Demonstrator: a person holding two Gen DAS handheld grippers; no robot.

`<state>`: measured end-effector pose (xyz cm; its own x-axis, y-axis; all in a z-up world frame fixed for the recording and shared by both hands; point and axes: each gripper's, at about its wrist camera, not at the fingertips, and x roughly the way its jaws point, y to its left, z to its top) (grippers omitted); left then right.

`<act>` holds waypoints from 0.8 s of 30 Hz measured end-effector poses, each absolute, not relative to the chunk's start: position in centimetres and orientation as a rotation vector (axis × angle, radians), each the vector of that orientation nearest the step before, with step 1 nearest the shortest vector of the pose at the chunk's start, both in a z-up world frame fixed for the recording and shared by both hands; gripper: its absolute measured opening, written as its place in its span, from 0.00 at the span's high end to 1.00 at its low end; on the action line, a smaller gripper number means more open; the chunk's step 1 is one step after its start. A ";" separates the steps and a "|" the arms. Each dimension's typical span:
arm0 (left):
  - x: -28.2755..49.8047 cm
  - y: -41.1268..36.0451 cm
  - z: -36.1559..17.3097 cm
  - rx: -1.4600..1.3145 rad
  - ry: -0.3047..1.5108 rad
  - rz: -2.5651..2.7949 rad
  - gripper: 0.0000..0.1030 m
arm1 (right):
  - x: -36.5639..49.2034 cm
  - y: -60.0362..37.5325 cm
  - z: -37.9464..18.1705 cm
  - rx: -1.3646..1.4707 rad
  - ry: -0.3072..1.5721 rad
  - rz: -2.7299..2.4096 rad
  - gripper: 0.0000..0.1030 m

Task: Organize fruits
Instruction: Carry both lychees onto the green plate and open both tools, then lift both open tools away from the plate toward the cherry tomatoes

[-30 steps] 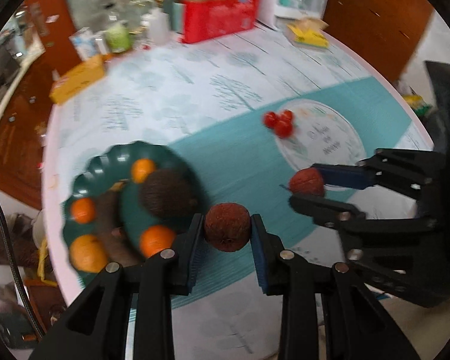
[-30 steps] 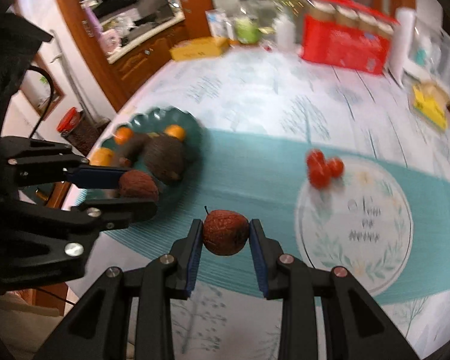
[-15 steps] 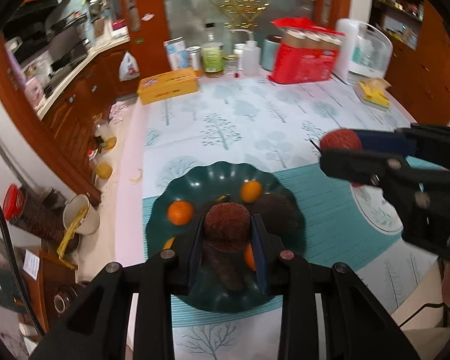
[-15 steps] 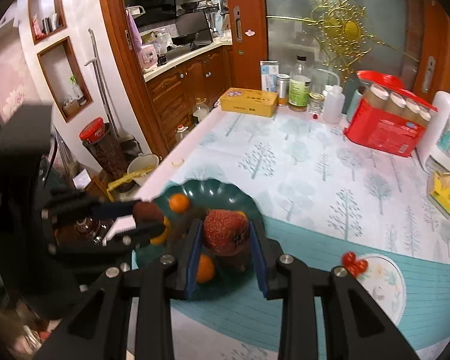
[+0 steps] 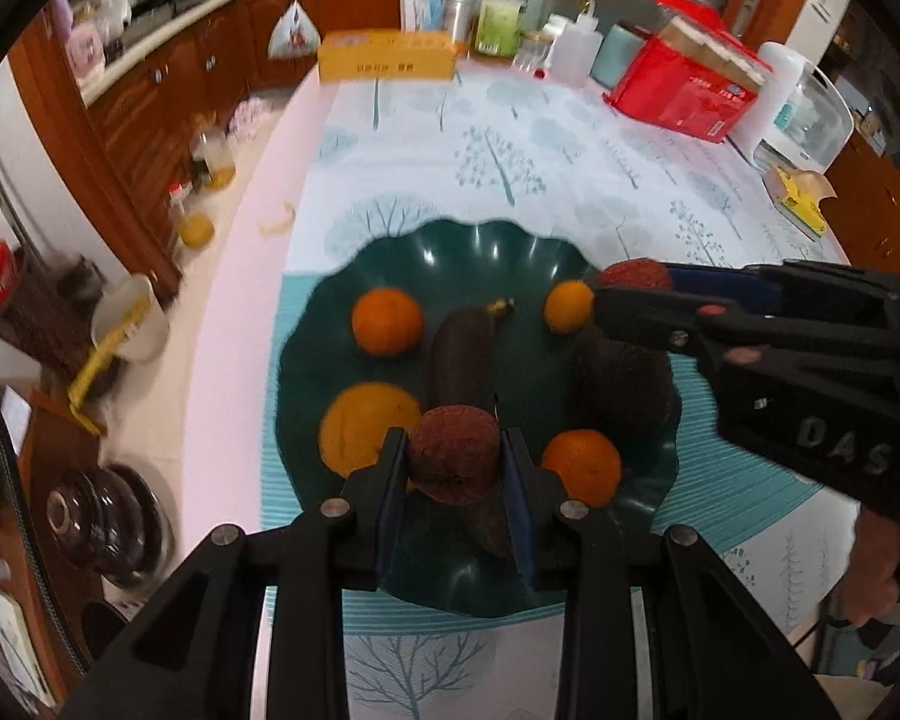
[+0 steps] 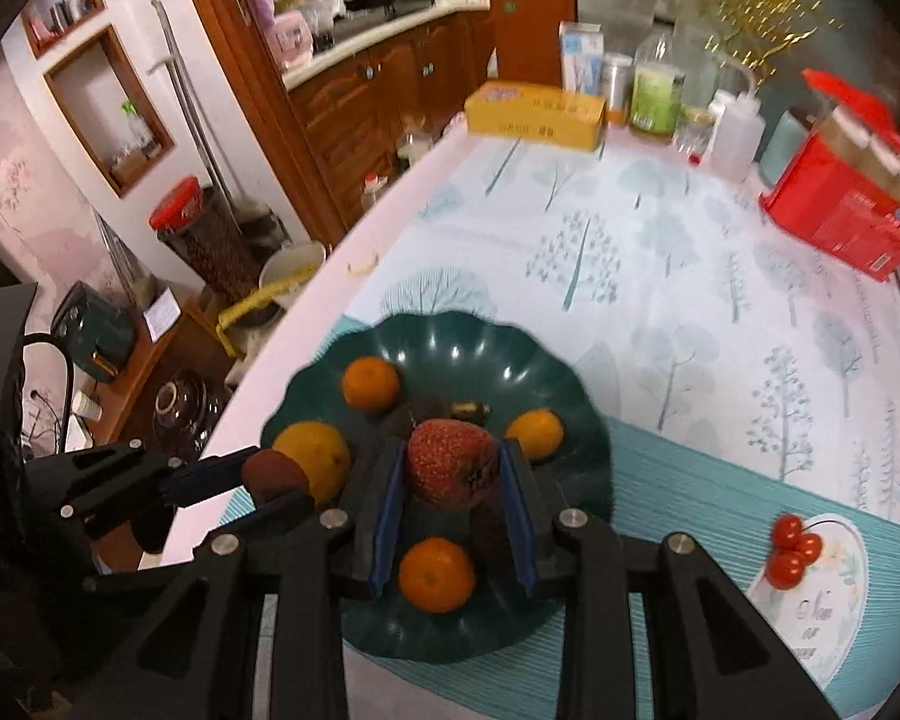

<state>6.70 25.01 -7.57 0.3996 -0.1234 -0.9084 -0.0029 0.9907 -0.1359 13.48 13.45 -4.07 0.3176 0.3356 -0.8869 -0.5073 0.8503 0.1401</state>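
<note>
My left gripper point(image 5: 455, 468) is shut on a brown wrinkled round fruit point(image 5: 453, 456) and holds it over the near side of a dark green scalloped plate point(image 5: 450, 252). The plate holds several oranges point(image 5: 387, 322), a blackened banana point(image 5: 465, 348) and a dark avocado point(image 5: 624, 378). My right gripper point(image 6: 452, 474) is shut on a red wrinkled round fruit point(image 6: 453, 471) above the same plate point(image 6: 450, 336). It shows in the left wrist view point(image 5: 633, 288) over the plate's right rim. The left gripper shows in the right wrist view point(image 6: 276, 480) at the plate's left edge.
Three cherry tomatoes point(image 6: 792, 549) lie on a white round mat at the right. A yellow box point(image 5: 387, 57), bottles point(image 5: 498, 18) and a red box point(image 5: 684, 87) stand along the table's far edge. The table's left edge point(image 5: 240, 300) drops to a cluttered floor.
Both grippers have moved left from the mat area to above the green plate, each still holding its fruit. The plate now fills the middle of both views.
</note>
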 end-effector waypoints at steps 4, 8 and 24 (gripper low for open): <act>7.1 24.7 -8.9 -0.137 1.185 -0.091 0.72 | 13.9 14.4 -6.1 -0.201 1.154 0.564 0.69; 7.2 24.3 -9.4 -0.143 1.198 -0.111 0.72 | 14.3 14.9 -7.6 -0.214 1.185 0.563 0.69; 7.6 23.2 -8.9 -0.104 1.174 -0.108 0.31 | 14.4 15.5 -8.3 -0.241 1.184 0.571 0.51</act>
